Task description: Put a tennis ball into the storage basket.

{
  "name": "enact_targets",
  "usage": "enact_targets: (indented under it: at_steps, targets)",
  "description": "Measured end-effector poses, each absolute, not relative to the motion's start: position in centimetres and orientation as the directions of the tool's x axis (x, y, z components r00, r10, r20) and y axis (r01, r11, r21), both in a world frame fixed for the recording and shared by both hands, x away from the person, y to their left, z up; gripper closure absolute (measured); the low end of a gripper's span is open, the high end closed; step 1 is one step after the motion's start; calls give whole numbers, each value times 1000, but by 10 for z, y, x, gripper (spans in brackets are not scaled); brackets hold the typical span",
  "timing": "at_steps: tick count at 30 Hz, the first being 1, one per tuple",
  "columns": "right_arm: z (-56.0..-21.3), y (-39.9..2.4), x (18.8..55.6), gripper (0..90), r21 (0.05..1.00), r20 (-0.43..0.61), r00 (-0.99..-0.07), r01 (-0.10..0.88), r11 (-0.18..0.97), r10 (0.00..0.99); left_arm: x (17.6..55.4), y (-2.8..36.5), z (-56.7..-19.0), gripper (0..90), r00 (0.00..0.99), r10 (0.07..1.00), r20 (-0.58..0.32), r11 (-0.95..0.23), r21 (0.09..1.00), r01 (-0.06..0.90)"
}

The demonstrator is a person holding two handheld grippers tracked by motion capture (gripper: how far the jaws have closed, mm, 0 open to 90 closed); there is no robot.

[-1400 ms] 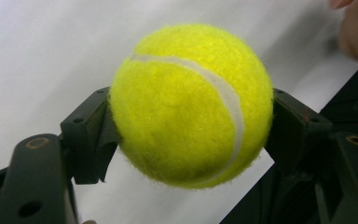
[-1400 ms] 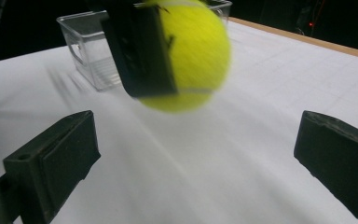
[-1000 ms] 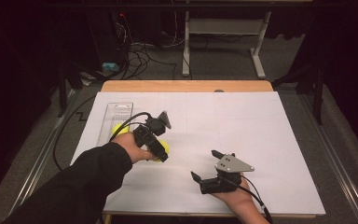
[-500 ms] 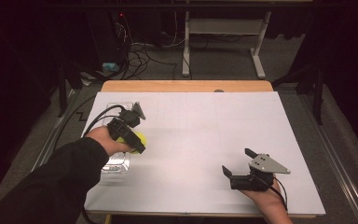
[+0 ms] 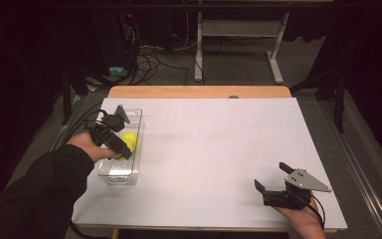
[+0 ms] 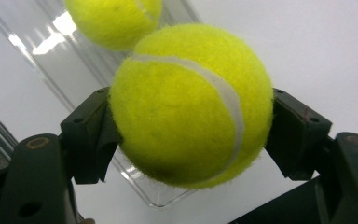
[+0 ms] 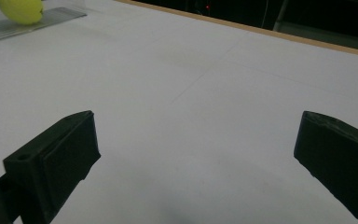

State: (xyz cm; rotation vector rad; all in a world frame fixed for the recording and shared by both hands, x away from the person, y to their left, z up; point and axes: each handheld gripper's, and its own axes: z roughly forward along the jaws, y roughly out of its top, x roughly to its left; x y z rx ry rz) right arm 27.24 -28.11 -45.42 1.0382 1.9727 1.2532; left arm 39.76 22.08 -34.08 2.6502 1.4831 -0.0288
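A yellow tennis ball [image 6: 191,102] sits clamped between the jaws of my left gripper [image 6: 189,133], which is shut on it. In the high view that gripper [image 5: 124,149] holds the ball [image 5: 130,140] over a clear plastic tray [image 5: 121,175] at the table's left side. A second tennis ball [image 6: 114,21] lies in the tray [image 6: 60,79] just beyond. My right gripper [image 5: 271,177] rests open near the table's front right corner, with nothing between its jaws [image 7: 196,154]. Its view catches a ball [image 7: 21,9] and the tray [image 7: 32,23] far off.
White paper [image 5: 214,149] covers the table, and a wooden edge [image 5: 199,91] runs along the far side. A black cable [image 5: 82,122] trails from the left gripper off the table's left edge. Desk legs and cables stand on the floor beyond.
My left gripper carried the tennis ball leftward from the table's middle-left to over the clear tray. My right gripper moved right toward the front right corner, still open.
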Motion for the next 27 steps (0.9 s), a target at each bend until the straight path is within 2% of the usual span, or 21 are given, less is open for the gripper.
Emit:
enact_targets:
  at_steps: [10,18,19,20,21,22,24,27]
  targets:
    - [-455,-287,271,0,916,-58,-523,311,254,850,400,224,-376,264,508,860,-55,-507,20,861]
    - [-456,-287,271,0,915,-58,-525,311,255,849,400,223,-383,256,508,860,-39,-508,21,861]
    - [-456,-286,271,0,915,-58,-524,312,255,850,400,224,-380,227,511,859,-31,-510,33,859]
    - [-456,-286,271,0,915,-60,-525,311,257,849,400,224,-377,118,512,859,-35,-510,42,859]
    - [-456,-286,271,0,915,-59,-526,312,257,849,400,224,-375,76,514,857,-37,-512,51,857]
    - [-456,-286,271,0,915,-59,-526,312,257,849,399,225,-371,76,515,856,-41,-512,62,857]
    - [-456,-286,271,0,915,-59,-526,312,257,849,399,224,-364,14,518,854,-41,-515,74,854]
    - [-455,-286,270,0,916,-58,-525,311,255,849,395,219,-357,7,535,844,-37,-531,92,843]
